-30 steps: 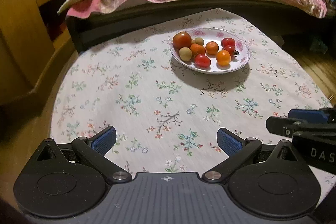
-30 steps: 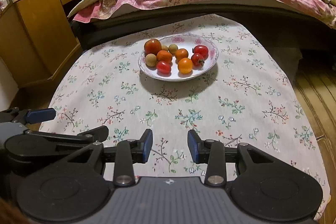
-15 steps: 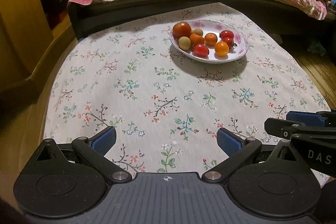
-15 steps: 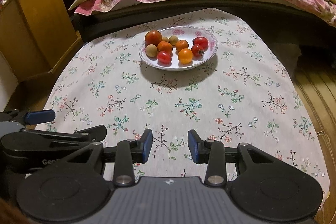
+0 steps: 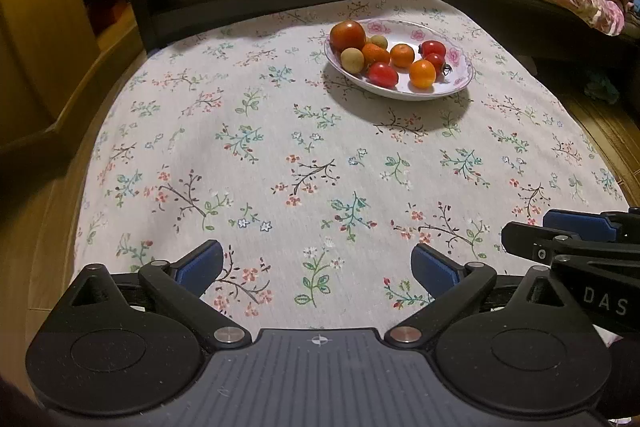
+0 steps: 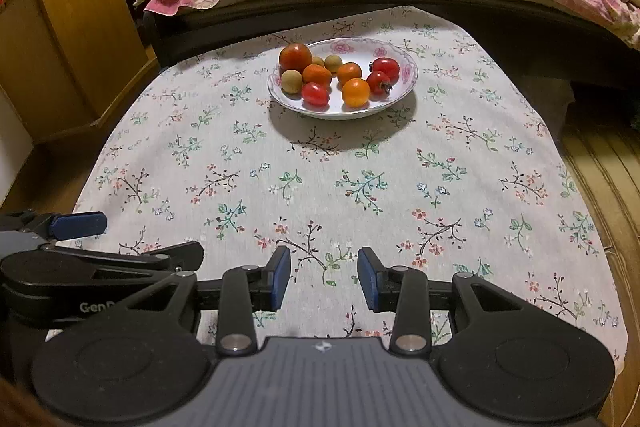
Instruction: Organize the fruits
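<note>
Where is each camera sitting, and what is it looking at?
Left wrist: on the left tongs, facing the plate of fruit; own wide-open fingers show, right tongs at right.
Right wrist: on the right tongs, facing the same plate; own open fingers show, left tongs at left.
Shared: plate, tablecloth, bed.

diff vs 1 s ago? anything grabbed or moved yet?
Nothing grabbed. Both views shift a little against the table: the plate sits slightly higher and further right in the left view, and lower in the right view than half a second ago. The fruit in it keeps its arrangement. Left tongs stay wide open, right tongs stay partly open, both empty over the floral tablecloth.
</note>
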Available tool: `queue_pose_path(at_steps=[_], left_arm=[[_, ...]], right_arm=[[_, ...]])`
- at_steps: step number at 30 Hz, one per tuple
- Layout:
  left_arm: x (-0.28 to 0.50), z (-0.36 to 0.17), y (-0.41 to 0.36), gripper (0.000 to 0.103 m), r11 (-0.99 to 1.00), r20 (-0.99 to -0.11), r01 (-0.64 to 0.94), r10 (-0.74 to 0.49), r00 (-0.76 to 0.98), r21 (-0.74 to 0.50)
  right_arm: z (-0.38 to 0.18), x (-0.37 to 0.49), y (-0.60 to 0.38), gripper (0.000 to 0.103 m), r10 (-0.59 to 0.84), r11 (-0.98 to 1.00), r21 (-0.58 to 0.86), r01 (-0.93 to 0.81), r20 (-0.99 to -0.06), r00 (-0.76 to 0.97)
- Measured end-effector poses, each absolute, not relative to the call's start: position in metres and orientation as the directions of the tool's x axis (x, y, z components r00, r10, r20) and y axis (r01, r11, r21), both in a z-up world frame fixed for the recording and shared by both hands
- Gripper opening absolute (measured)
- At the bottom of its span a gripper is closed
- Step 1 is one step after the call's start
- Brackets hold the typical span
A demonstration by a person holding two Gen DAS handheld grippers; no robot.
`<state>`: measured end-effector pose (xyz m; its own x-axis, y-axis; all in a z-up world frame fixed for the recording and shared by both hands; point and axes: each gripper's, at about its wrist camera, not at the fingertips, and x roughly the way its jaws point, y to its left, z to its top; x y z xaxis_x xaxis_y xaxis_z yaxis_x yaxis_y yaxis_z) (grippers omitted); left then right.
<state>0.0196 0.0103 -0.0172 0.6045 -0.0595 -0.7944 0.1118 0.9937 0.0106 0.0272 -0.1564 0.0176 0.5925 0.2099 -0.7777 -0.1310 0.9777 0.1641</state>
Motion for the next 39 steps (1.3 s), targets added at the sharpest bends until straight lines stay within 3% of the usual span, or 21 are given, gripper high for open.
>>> queue_pose_path(at_steps=[25,32,39], left_arm=[[0.0147,-0.0183,0.0112,0.102,0.995,-0.793,0.101,-0.046,0.607,0.019],[0.0136,-0.0201,0.011,0.095,0.994,-0.802,0.107,-0.062,0.594,0.002],[0.0127,-0.0199,0.0086,0.094,0.994,-0.796,0.109,-0.05,0.604,0.02]], right_arm=[[0.0155,0.0225,-0.1541,0.04,0.207,0.978,0.161,-0.131,-0.78,0.59],[0.0137,0.0218,-0.1517,0.04,0.208,0.978,0.158,-0.136,-0.782,0.587],[0.0137,0.0218,-0.15,0.04,0.213,0.977,0.159,-0.144,-0.782,0.585]])
